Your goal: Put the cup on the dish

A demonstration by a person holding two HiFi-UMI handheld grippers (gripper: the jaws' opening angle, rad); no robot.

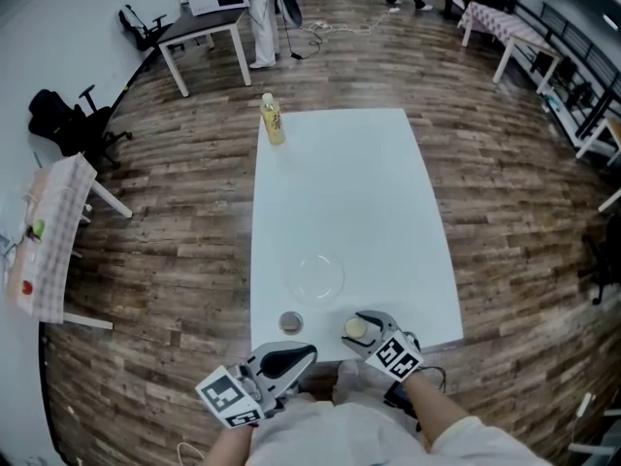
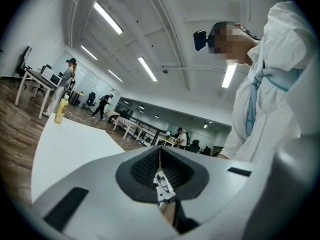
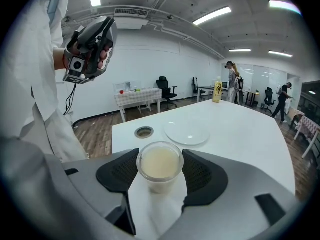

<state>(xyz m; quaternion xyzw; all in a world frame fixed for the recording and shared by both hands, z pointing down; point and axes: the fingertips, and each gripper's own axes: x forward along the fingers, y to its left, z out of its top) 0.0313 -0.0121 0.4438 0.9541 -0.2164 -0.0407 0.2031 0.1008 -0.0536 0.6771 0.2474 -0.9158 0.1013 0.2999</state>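
Observation:
A clear plastic cup [image 3: 160, 163] of pale creamy liquid stands on the white table [image 1: 340, 192] near its front edge. My right gripper [image 3: 160, 170] has a pad against each side of the cup, which still rests on the table. In the head view the cup [image 1: 356, 328] sits between the right gripper's [image 1: 360, 331] jaws. The clear glass dish [image 1: 315, 277] lies empty a short way beyond it, and in the right gripper view the dish [image 3: 187, 132] is just behind the cup. My left gripper [image 1: 288, 359] is held off the table's front edge, shut and empty [image 2: 160, 171].
A round metal-rimmed hole [image 1: 290, 321] is set in the table left of the cup. A yellow bottle [image 1: 274, 120] stands at the far left corner. Wooden floor surrounds the table, with chairs, other tables and people far off.

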